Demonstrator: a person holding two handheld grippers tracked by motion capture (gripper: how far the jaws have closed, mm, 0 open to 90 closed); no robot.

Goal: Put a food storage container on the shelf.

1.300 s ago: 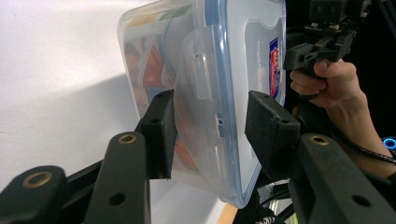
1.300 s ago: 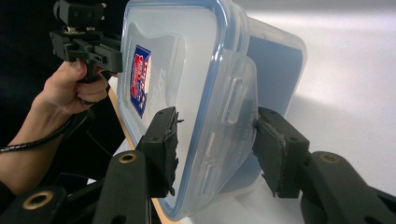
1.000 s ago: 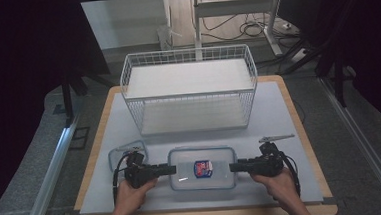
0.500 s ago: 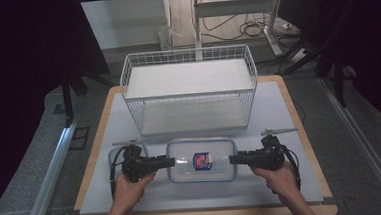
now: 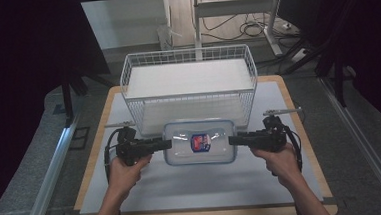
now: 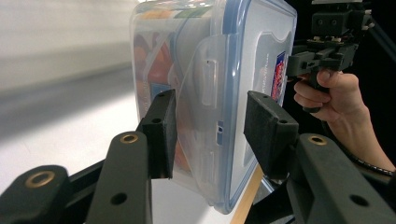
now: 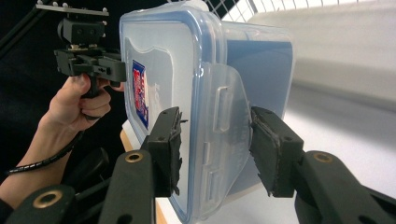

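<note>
The 2 grippers share 1 load. The left gripper (image 5: 164,144) and the right gripper (image 5: 234,140) each have their jaws partly closed on a short end of the clear lidded container (image 5: 199,142), pads pressed above and below the end latch; the left gripper view shows its pads (image 6: 159,133) squeezing the latch flap, and the right gripper view shows the same at the other end (image 7: 273,156). The container hangs between them above the white table mat (image 5: 193,187), just in front of the wire basket (image 5: 190,87).

The main risk, as I judge it, is the smooth plastic slipping: if 1 hand rises faster or pulls outward, the box could tilt, twist out of a grip and drop. Squeezing on a latch flap could also spring it open and loosen the lid. Farther on, the basket's front rim stands close, and the box could catch on it.

The contents are hard to read; orange and red shapes show through the wall, possibly packets. The lid's label (image 5: 200,142) is too small to read, and the basket's floor is washed out.
</note>
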